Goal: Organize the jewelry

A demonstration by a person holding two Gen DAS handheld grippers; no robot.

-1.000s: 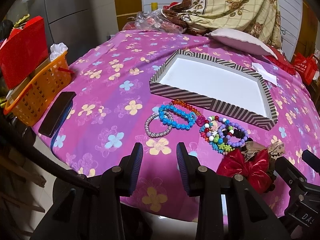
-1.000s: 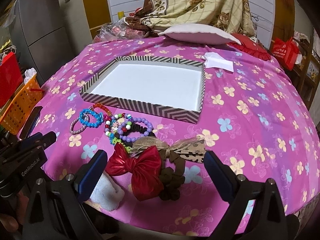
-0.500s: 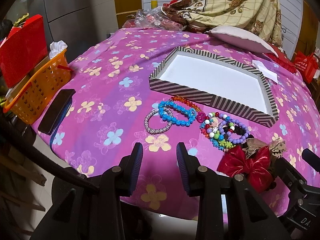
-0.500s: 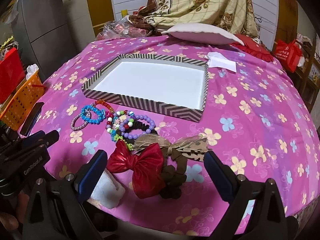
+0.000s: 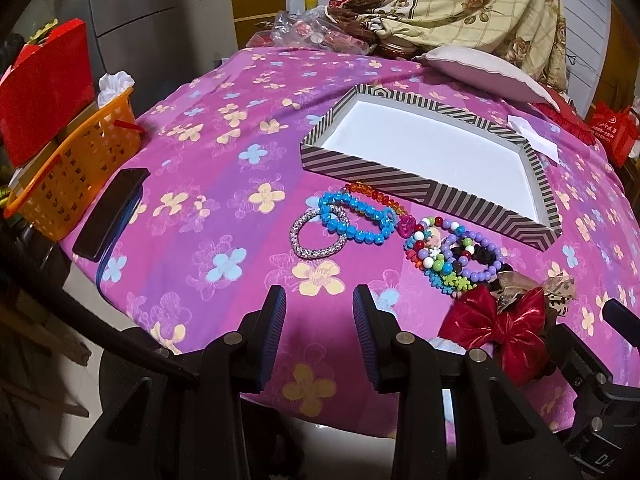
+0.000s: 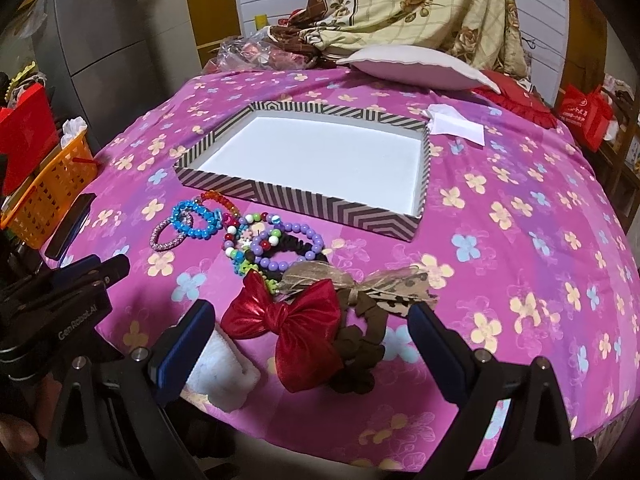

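Both cameras have crept slightly forward over the last second, while nothing on the cloth has shifted. Bracelets [image 6: 256, 240] lie in a cluster on the pink flowered cloth [image 6: 520, 240], just before the near wall of the striped tray [image 6: 320, 204], whose white floor is bare. Nearer the table edge, a red bow [image 6: 292, 320] touches a brown bow [image 6: 360, 340]. The right gripper [image 6: 310, 344] hovers with fingers wide on either side of the bows, touching neither. The left gripper [image 5: 319, 332] hangs over the cloth's edge with a narrow gap, holding nothing. An orange basket [image 5: 76, 176] stands far left.
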